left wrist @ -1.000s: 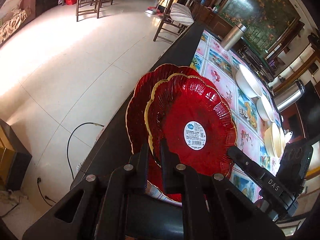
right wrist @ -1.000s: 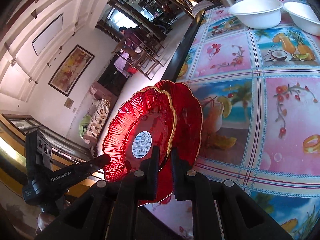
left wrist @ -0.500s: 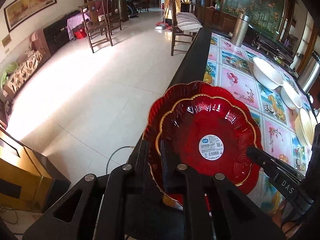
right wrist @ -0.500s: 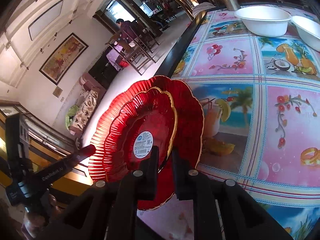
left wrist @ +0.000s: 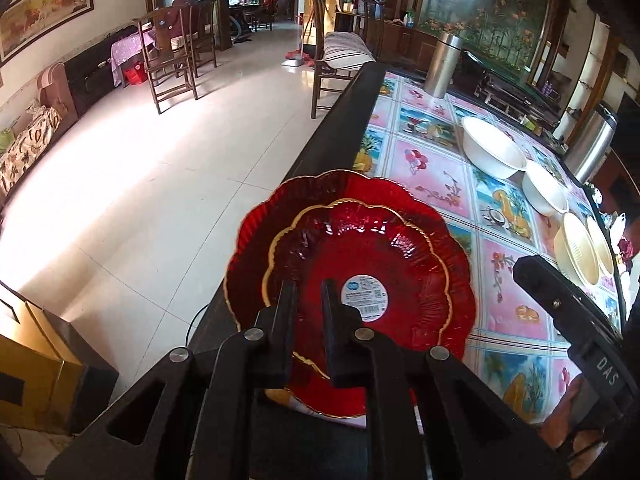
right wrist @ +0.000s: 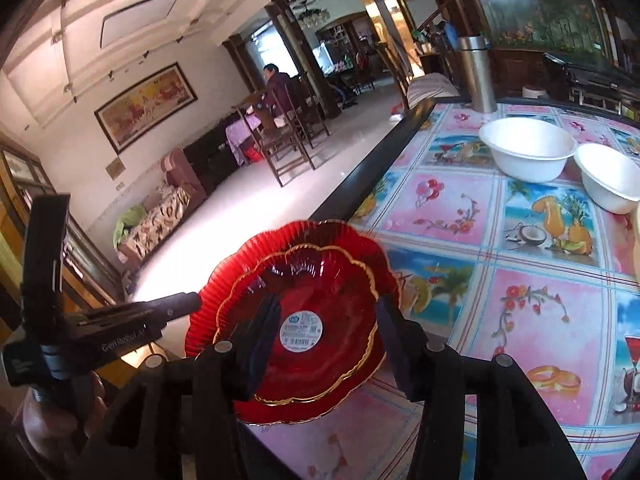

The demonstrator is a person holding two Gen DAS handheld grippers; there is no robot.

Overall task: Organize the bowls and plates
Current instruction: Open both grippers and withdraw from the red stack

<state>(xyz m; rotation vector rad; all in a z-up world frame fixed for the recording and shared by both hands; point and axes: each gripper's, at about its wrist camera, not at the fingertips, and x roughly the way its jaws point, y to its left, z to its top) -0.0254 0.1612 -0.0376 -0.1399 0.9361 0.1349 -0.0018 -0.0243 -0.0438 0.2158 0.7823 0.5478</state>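
Steel flask (left wrist: 443,65) on patterned tablecloth (right wrist: 460,204); seated person (right wrist: 278,90); wooden chairs (left wrist: 170,62).

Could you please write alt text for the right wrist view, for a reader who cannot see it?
The right claw, open, frames two stacked red plates at the table's near edge, the smaller gold-rimmed one on top with a round label. Two white bowls sit farther back; the left claw enters from the left.

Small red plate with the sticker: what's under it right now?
The small red plate sits nested on a larger red plate on the fruit-print tablecloth. Only the larger plate's scalloped rim shows; its centre is covered.
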